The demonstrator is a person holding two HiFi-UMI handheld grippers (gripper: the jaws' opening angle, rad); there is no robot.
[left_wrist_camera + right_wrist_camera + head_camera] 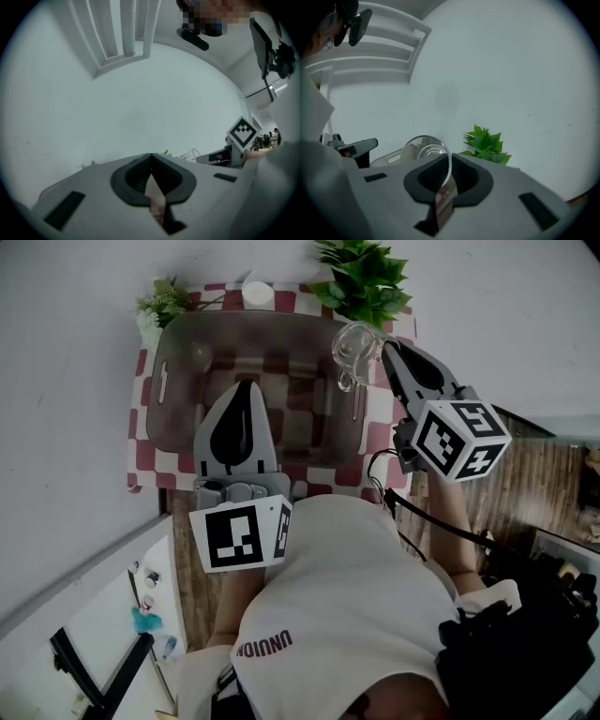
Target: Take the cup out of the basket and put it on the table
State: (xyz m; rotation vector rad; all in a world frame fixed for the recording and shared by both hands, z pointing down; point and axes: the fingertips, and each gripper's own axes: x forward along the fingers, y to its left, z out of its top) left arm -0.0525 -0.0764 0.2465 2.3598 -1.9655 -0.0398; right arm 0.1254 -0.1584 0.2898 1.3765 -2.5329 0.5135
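A smoky, see-through plastic basket [156, 420] with a slot handle at each end sits on a red-and-white checked cloth [141, 457]. The checks show through its bottom. In the basket's far left corner there is a faint roundish shape that cannot be made out. The clear glass cup [354, 351] is at the basket's far right corner, over the rim and just beside a leafy green plant [366, 282] that stands past that corner. The right gripper [387, 353] is clamped on it. In the right gripper view its jaws press together on the cup's thin wall at the rim. From there the round mouth faces back towards the camera and the cup tips over to the basket side of the jaws. In the head view a small loop of glass, seemingly the handle, hangs below the cup towards the basket's near side. The left gripper [246, 390] hangs over the middle of the basket, pointing towards its far side. Its jaws are together at the tips with nothing between them, as the left gripper view shows. Beyond the basket's far left corner stands a small pale-leaved plant [164, 304]. A small white round thing [256, 293] stands behind the middle of the basket's far side.
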